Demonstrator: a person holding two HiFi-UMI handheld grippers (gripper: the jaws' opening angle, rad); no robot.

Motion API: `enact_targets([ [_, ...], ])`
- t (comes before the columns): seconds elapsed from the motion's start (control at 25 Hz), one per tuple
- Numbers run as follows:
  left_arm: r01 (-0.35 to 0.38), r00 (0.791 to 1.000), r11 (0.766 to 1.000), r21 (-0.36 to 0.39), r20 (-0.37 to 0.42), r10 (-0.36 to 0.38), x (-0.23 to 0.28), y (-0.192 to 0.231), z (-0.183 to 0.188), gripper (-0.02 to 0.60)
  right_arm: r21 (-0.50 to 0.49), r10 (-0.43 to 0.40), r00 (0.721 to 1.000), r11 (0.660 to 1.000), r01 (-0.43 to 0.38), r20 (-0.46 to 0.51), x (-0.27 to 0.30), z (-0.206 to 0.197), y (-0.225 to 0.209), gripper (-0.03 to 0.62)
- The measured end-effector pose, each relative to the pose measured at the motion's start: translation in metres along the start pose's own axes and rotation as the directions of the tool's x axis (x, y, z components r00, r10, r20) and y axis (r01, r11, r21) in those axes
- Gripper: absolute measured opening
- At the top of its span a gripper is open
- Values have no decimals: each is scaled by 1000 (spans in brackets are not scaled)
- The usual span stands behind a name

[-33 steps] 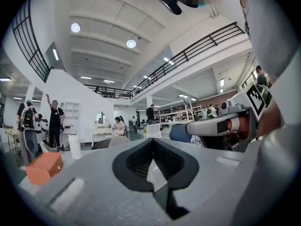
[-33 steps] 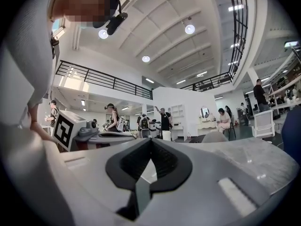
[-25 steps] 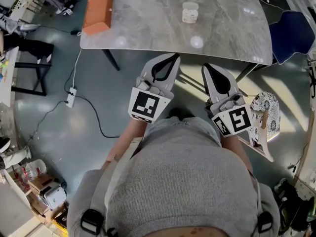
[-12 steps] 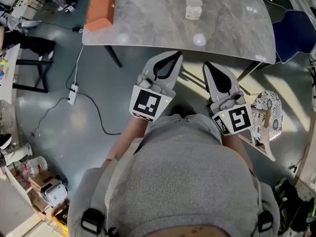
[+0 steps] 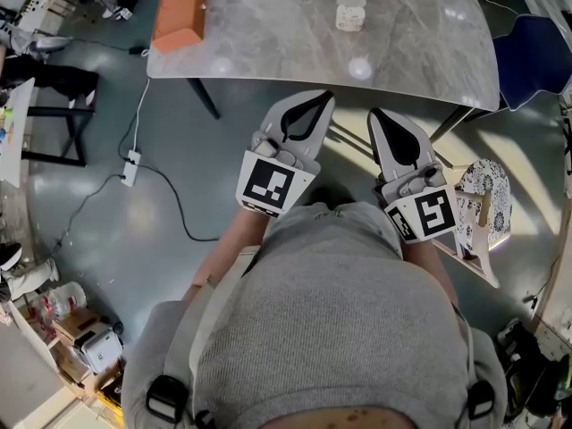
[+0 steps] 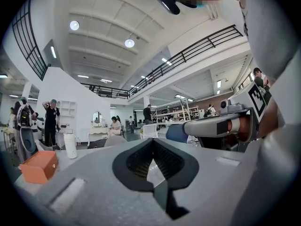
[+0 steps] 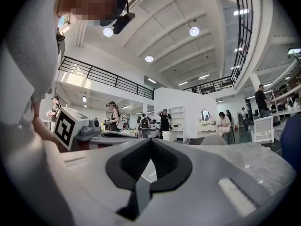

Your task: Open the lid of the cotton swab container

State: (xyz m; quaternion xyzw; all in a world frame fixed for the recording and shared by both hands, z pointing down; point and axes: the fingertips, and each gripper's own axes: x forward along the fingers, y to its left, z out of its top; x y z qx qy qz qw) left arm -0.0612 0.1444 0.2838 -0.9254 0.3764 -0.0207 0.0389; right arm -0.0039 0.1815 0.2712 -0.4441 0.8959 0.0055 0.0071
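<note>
The cotton swab container, a small white cylinder, stands upright on the grey marble table, near its far middle. My left gripper and right gripper hover side by side over the floor, just short of the table's near edge. Both point level toward the container, are shut, and hold nothing. In the left gripper view the container stands to the left of my shut jaws. In the right gripper view the container shows just past the tips, slightly right.
An orange box lies at the table's left end. A blue chair stands to the right of the table. A patterned stand sits beside my right gripper. A cable and power strip lie on the floor at left. People stand in the background.
The head view has shifted slightly, so the table sits a little higher in the picture. Both grippers stay shut and keep about the same place.
</note>
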Motion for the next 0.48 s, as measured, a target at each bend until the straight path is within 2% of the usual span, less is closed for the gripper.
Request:
enact_targets([
  [0.48, 10, 1000, 1000, 4, -5, -10, 5, -4, -3, 2, 3, 2, 1000, 1000, -2, 0, -1, -3, -3, 2],
])
